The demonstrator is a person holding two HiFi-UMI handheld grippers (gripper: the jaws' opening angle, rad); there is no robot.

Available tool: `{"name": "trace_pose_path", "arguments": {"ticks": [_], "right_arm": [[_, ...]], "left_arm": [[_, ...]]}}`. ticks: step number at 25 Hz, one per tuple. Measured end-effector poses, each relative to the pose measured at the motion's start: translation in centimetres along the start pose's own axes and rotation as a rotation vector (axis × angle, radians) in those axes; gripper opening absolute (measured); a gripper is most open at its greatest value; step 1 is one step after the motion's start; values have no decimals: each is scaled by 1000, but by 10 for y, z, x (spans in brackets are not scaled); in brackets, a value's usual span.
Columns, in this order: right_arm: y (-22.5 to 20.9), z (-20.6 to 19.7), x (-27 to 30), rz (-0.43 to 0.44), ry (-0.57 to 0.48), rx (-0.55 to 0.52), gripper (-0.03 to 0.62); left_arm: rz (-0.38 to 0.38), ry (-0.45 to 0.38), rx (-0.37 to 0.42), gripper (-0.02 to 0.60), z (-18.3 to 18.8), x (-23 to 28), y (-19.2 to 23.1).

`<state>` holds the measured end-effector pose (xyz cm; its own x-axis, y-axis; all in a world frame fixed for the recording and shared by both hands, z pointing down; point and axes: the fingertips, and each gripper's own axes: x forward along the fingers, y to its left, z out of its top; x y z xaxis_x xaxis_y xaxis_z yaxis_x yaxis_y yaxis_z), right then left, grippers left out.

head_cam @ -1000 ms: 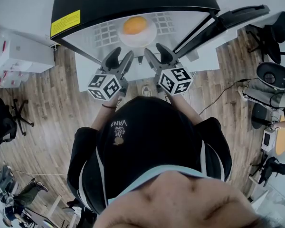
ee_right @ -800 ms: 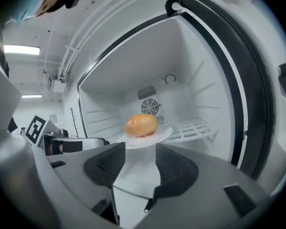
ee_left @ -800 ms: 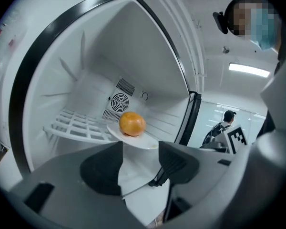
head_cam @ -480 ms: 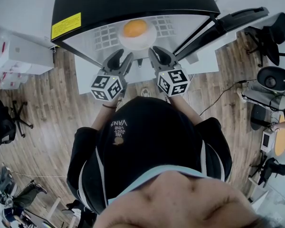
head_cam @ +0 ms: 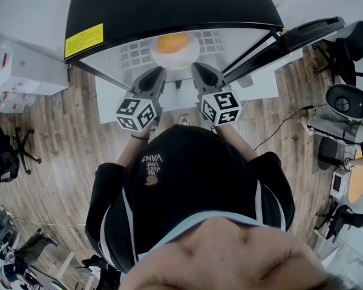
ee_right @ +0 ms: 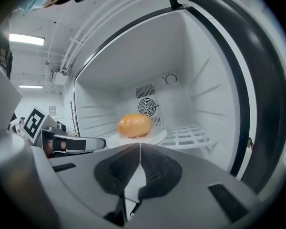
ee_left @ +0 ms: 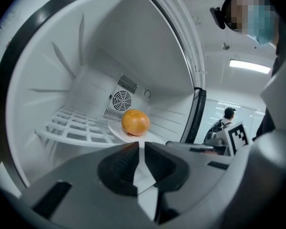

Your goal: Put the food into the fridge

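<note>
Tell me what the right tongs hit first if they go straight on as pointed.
Most likely the near rim of the white plate carrying the orange food, on the fridge shelf; depth is unclear. The right gripper aims at it; its tongs have just been closing, nothing between them.

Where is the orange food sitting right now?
Head view, top centre: the orange food sits on a white plate on the wire shelf inside the open fridge, just in front of the round fan vent.
</note>
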<state>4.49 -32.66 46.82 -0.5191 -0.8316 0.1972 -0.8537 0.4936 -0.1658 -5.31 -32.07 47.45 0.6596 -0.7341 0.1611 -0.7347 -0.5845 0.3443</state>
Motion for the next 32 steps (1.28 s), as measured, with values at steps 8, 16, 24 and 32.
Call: {"name": "trace_pose_path", "arguments": {"ticks": [8,16,24,32], "right_arm": [[-5,3,8,6,2,5,17],[-9,6,15,8,1,-4,17],[-14,11,22,13,1,-13,17],[-19,13,29,11,7,-16,17]], "left_arm": [[4,-2,-19,46,3,7,4],[4,-5,-31,46,6,12,6],[4,-7,-48,46,10,19,8],[2,-6,-76,46,12,24,10]]}}
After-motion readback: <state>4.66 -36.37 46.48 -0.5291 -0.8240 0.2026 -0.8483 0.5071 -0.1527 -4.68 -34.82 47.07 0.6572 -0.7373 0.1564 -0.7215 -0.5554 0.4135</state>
